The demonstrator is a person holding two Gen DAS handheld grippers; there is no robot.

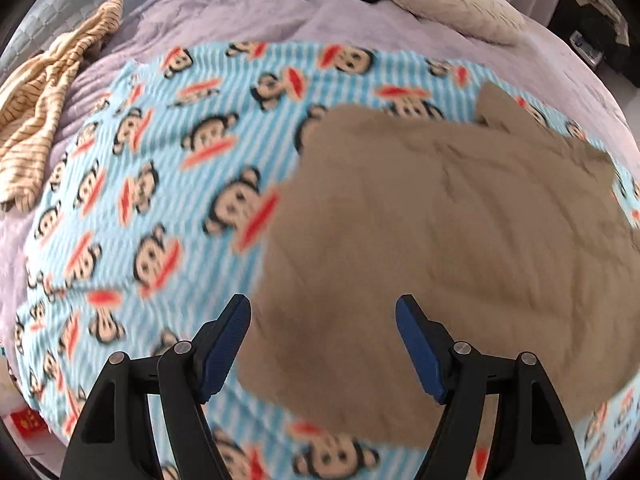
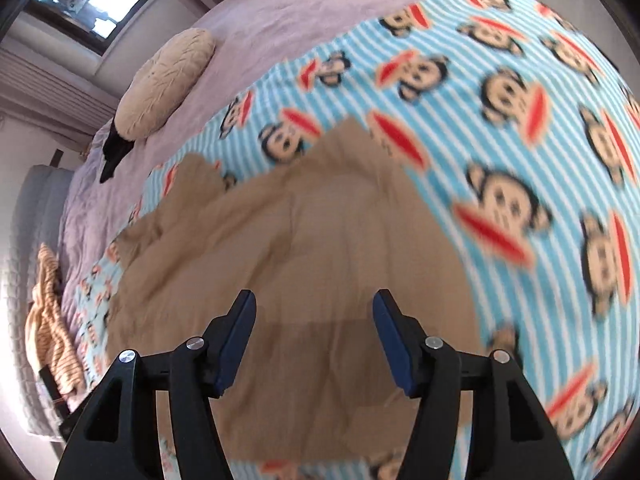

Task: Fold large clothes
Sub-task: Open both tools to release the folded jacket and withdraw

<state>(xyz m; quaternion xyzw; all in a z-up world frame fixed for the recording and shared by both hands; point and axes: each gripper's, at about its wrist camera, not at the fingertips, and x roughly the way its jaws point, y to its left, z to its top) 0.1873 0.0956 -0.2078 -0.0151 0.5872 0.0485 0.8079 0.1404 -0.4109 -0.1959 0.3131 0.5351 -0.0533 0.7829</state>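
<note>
A: Both grippers report?

B: Left gripper (image 1: pixel 323 312) and right gripper (image 2: pixel 314 306): jaws released, nothing held. I hover above the garment (image 1: pixel 420 240).

A: Garment location?

B: Tan garment lies spread on the blanket (image 1: pixel 140 160) on the bed (image 1: pixel 240 12), directly below and ahead of both jaws, not touching.

A: Risk?

B: My judgement: pinching too deep would catch the blanket with the garment. Frames are blurred, so edges are hard to locate.
</note>
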